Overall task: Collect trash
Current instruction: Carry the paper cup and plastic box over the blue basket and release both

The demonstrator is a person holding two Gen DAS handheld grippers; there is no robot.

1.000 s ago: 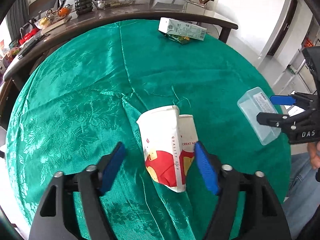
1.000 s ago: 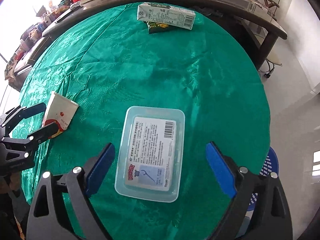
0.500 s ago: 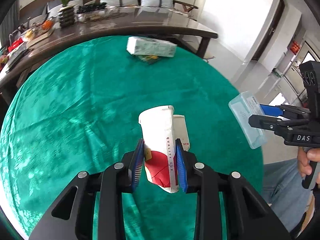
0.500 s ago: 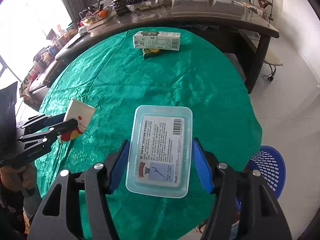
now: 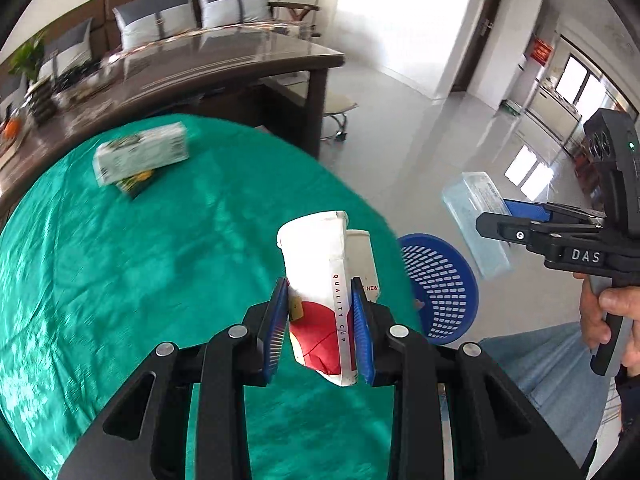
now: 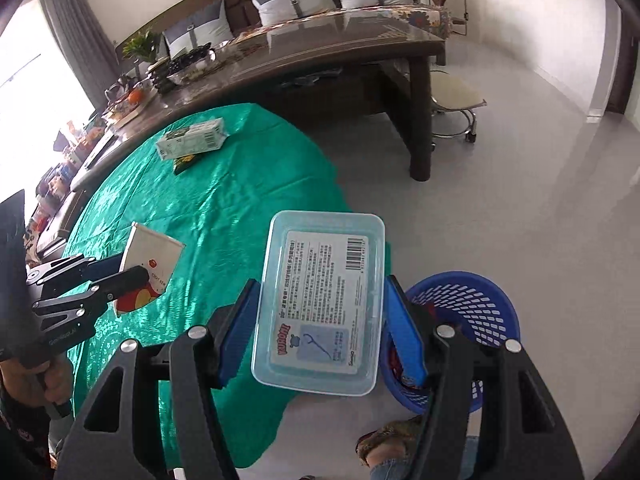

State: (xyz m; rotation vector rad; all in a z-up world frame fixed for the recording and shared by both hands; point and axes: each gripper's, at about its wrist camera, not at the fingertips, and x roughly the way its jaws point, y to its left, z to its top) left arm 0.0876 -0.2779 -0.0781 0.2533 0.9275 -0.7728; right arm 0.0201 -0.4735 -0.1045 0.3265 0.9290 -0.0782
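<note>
My left gripper (image 5: pixel 320 324) is shut on a flattened white and red paper cup (image 5: pixel 324 280) and holds it in the air above the green tablecloth (image 5: pixel 120 280), near its right edge. It also shows in the right wrist view (image 6: pixel 146 268). My right gripper (image 6: pixel 320 320) is shut on a clear plastic box (image 6: pixel 320 300) with a printed label, held above the table's edge. The box also shows in the left wrist view (image 5: pixel 476 216). A blue trash basket (image 6: pixel 460 328) stands on the floor just right of the box; it also shows in the left wrist view (image 5: pixel 440 284).
A white and green carton (image 5: pixel 140 156) lies on a small green packet (image 5: pixel 136 182) at the far side of the table. A long dark table (image 6: pixel 320 60) with fruit and a plant stands behind. A stool (image 6: pixel 456 104) is on the floor to the right.
Both grippers closed on their items, lifted them off the tablecloth and carried them right, toward the blue basket, which has come into view.
</note>
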